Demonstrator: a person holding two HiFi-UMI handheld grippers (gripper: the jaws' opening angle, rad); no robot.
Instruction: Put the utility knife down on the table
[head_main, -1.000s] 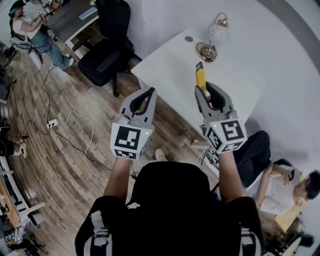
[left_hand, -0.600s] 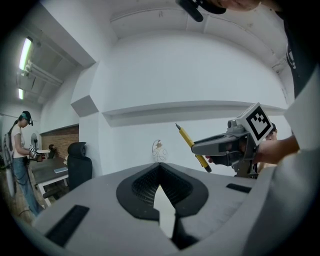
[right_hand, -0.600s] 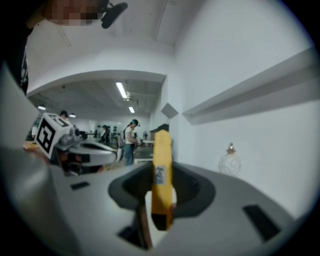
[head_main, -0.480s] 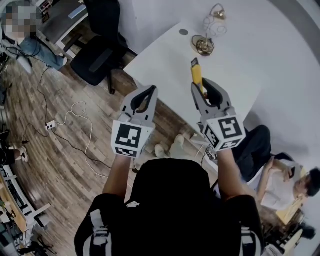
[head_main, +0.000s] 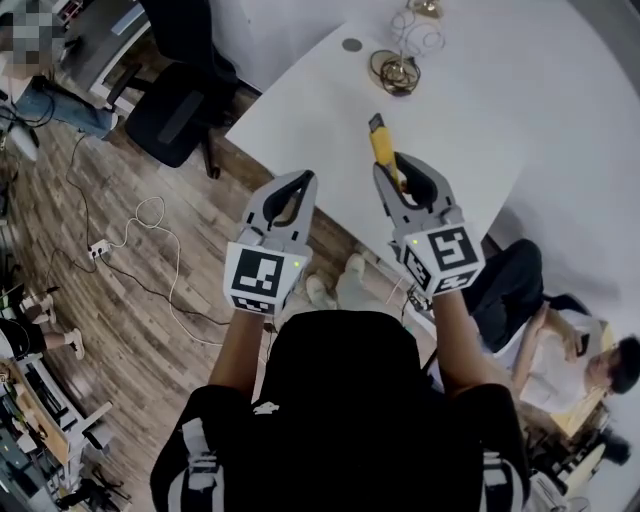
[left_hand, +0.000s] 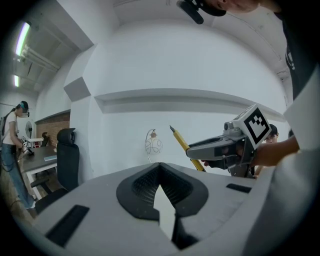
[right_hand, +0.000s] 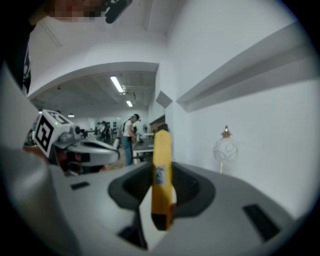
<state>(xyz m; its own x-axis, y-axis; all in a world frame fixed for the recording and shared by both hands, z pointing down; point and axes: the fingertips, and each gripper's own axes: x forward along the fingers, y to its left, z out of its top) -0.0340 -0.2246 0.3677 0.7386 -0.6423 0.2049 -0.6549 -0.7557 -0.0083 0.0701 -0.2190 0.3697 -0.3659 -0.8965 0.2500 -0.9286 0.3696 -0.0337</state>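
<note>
The slim, hard-cased yellow utility knife (head_main: 381, 150) is clamped between the grey moulded jaws of the right tongs (head_main: 402, 170) and is held above the smooth white surface (head_main: 500, 110), on the near side of the brass-footed wire-globe ornament (head_main: 398, 68), toward which its dark tip is pointed. The left tongs (head_main: 296, 182) are seen closed on nothing, off the surface's edge over the wood-plank floor (head_main: 130, 290), farther from the ornament than the knife. A small pale label on the knife's body is shown only in the right gripper view, while its upward slant is made out only in the left gripper view.
</note>
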